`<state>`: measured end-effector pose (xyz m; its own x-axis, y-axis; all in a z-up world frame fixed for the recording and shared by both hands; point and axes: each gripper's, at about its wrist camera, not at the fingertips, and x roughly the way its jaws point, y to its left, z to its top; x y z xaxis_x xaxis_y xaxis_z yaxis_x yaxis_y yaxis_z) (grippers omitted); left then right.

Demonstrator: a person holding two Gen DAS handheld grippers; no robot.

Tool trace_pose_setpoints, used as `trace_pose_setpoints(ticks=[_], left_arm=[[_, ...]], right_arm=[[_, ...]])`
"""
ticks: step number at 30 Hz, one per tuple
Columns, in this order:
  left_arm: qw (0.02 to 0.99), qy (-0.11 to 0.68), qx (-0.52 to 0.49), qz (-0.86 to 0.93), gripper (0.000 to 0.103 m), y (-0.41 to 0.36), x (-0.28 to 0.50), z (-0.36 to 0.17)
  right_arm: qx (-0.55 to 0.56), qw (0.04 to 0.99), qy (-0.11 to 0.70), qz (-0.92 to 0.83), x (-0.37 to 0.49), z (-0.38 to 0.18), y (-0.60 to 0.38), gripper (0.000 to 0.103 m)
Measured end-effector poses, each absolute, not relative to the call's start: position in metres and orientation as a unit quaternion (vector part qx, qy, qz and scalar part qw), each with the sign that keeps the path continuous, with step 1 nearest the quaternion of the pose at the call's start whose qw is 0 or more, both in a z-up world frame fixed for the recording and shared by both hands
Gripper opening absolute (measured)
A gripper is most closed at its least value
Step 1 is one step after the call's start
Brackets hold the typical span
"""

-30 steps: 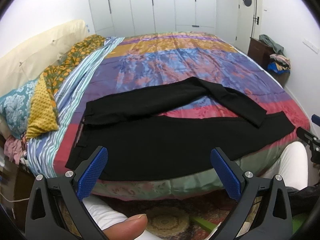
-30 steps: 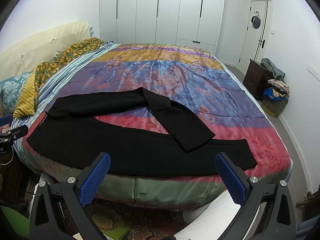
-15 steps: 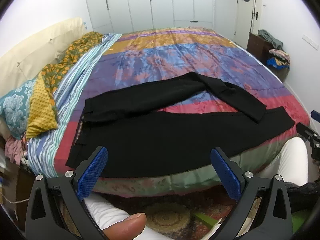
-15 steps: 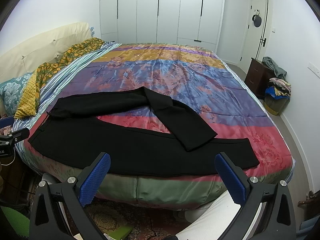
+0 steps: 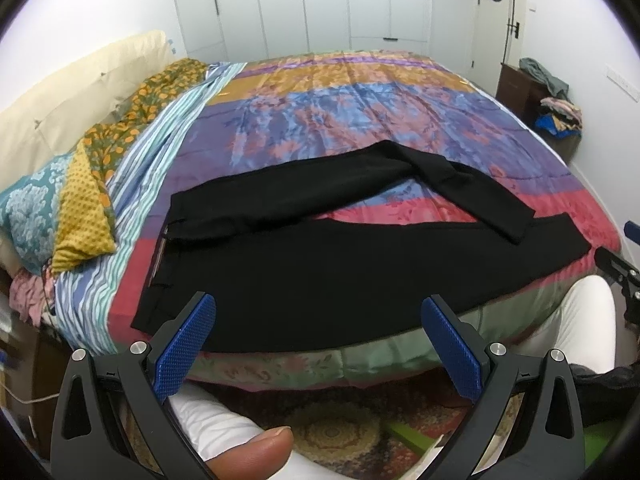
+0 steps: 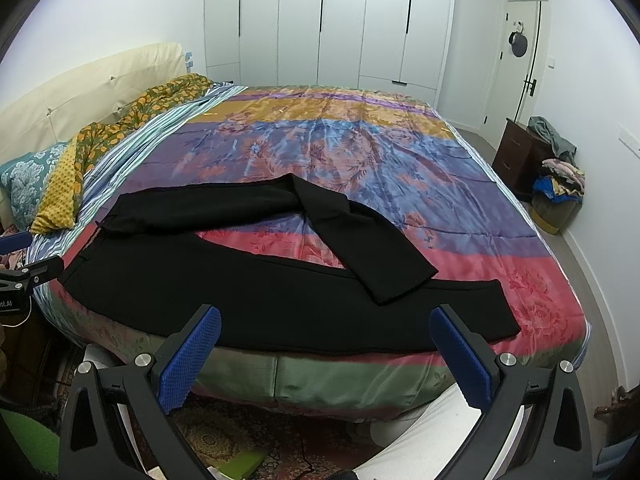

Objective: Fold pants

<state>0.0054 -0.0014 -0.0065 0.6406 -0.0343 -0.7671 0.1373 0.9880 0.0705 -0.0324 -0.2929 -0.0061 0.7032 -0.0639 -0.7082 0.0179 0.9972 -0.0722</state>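
Black pants lie spread on the near side of the bed, waist to the left, one leg straight along the bed's front edge. The other leg is bent, its end crossing over the straight leg. They also show in the right wrist view. My left gripper is open and empty, held off the bed's front edge near the waist end. My right gripper is open and empty, off the front edge near the leg ends.
The bed has a striped floral cover. Pillows and a cream headboard are at the left. A dark nightstand and a basket of clothes stand at the right wall. A patterned rug lies below.
Both grippers have risen slightly and drifted; the pants sit a little lower in both views. The pants themselves have not moved. Both grippers stay open.
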Motion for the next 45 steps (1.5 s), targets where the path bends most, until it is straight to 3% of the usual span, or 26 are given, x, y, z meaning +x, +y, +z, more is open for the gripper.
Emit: trace_pose_setpoints(ticks=[45], left_arm=[[0.897, 0.436, 0.067, -0.008, 0.102, 0.01, 0.013, -0.017]], right_arm=[[-0.005, 0.912, 0.408, -0.032, -0.029, -0.013, -0.3, 0.103]])
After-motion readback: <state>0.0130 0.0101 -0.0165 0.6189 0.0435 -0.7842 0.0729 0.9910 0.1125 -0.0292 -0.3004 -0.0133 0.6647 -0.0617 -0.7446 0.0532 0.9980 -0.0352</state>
